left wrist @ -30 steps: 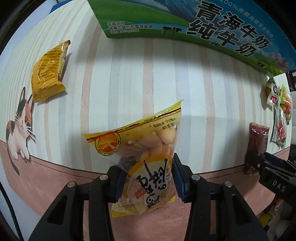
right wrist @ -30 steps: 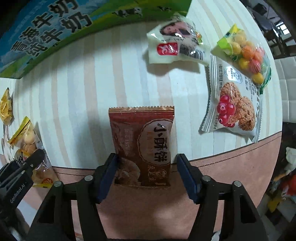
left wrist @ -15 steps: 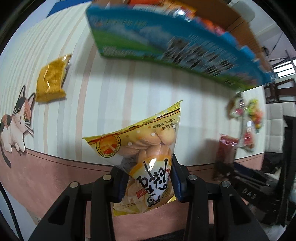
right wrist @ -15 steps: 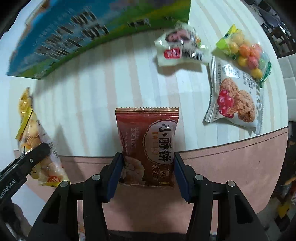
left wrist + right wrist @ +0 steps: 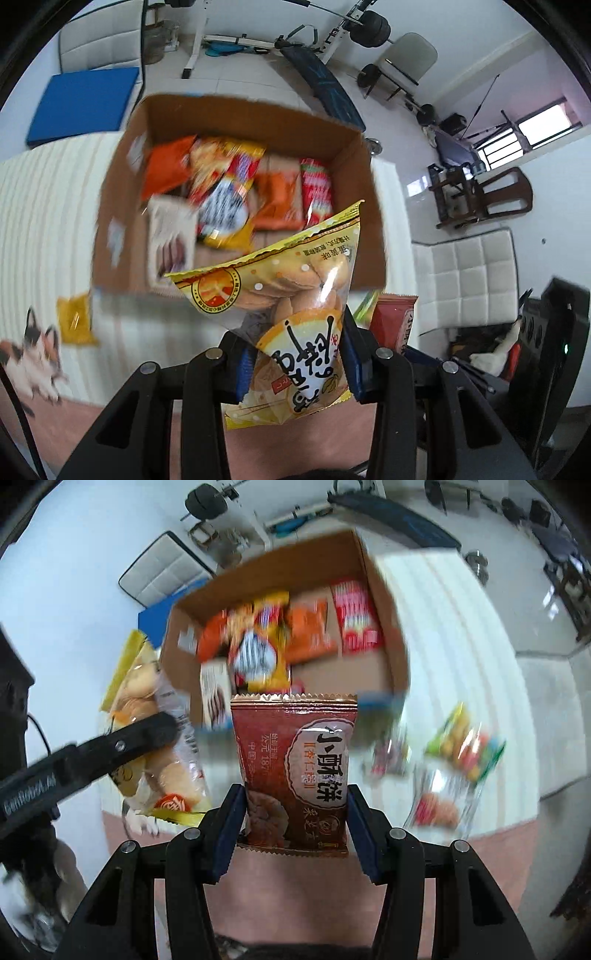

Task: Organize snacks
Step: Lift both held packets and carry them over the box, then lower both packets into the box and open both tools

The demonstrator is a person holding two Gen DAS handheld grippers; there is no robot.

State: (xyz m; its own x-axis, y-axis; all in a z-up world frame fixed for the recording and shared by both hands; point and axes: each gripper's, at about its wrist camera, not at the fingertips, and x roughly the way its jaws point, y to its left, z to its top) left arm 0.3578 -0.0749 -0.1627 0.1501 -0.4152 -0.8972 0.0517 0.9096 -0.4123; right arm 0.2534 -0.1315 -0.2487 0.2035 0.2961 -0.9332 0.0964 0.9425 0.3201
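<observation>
A yellow biscuit bag [image 5: 291, 314] is being gripped between the closed jaws of the left gripper [image 5: 295, 363], its lower part pinched by the blue pads and its top sticking up beyond the fingertips. Left of these jaws, a small yellow packet [image 5: 75, 319] is lying on the striped tablecloth [image 5: 44, 206]. Ahead of the jaws, an open cardboard box [image 5: 125, 192] is being shown from above, with blurred orange, red and yellow snack packs inside. Further right, a brown-red cookie packet [image 5: 295, 771] is being clamped upright between the jaws of the right gripper [image 5: 295, 819]. Right of those jaws, a clear bag of coloured sweets [image 5: 467, 746] is lying blurred on the cloth.
</observation>
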